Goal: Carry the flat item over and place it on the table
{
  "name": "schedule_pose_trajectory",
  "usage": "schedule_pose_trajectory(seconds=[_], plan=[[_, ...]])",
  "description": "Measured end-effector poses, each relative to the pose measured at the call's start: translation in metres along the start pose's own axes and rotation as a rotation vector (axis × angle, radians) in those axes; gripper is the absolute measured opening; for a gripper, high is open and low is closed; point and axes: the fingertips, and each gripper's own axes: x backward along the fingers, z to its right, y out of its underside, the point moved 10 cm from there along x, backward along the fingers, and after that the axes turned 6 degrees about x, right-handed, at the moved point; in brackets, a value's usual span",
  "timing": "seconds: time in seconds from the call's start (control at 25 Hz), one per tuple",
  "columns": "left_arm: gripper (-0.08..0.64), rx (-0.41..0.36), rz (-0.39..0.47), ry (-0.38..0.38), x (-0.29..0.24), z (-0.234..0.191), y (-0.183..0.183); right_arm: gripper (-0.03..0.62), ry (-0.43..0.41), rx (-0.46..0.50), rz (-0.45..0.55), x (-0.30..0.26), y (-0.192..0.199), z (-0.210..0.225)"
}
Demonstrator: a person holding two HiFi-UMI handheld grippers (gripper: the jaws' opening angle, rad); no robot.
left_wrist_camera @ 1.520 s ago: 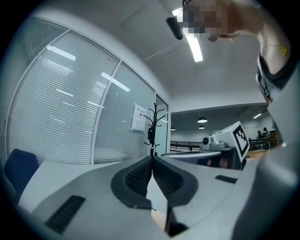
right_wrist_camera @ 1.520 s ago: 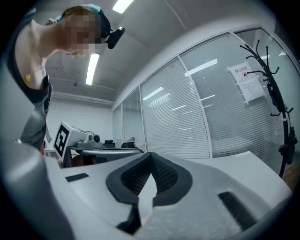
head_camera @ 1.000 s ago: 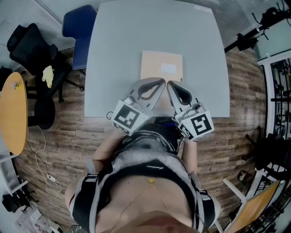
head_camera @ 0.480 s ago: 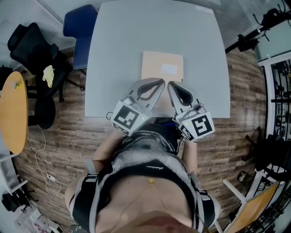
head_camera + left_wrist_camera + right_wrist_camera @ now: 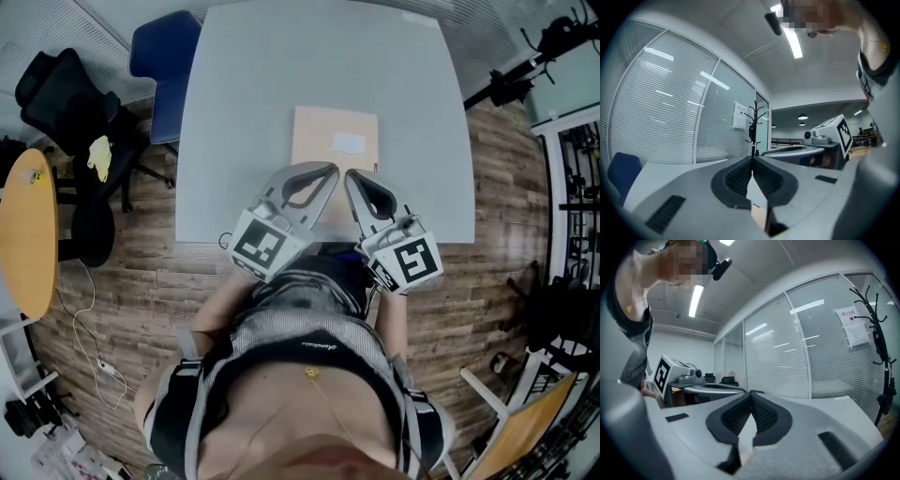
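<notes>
A flat tan envelope (image 5: 335, 136) with a white label lies flat on the grey table (image 5: 244, 112), near its front edge. Both grippers hover side by side over the envelope's near edge, tips pointing away from the person. In the head view my left gripper (image 5: 333, 171) and right gripper (image 5: 351, 175) are shut. The left gripper view shows its ribbed pads (image 5: 740, 176) pressed together with nothing between them, and a tan strip of the envelope (image 5: 759, 216) below. In the right gripper view the gripper (image 5: 751, 393) is likewise closed and empty.
A blue chair (image 5: 167, 66) stands at the table's left side, with a black office chair (image 5: 80, 122) and a round wooden table (image 5: 26, 230) further left. Black stands (image 5: 525, 66) are at the right. A coat stand (image 5: 753, 124) and blinds are beyond the table.
</notes>
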Motion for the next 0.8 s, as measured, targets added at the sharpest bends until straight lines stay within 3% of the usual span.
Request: schedule_pose_trajectory(seconds=[0.2,0.8], plan=[[0.012,0.026,-0.054,0.011,0.0023,0.0046,-0.0066,0.002,-0.003,-0.004,-0.008,0.001,0.0,-0.0005],[0.012,-0.003,-0.033,-0.002,0.0004,0.0022,-0.0029,0.002,-0.004,-0.002,-0.02,0.0004,0.0005,0.0007]])
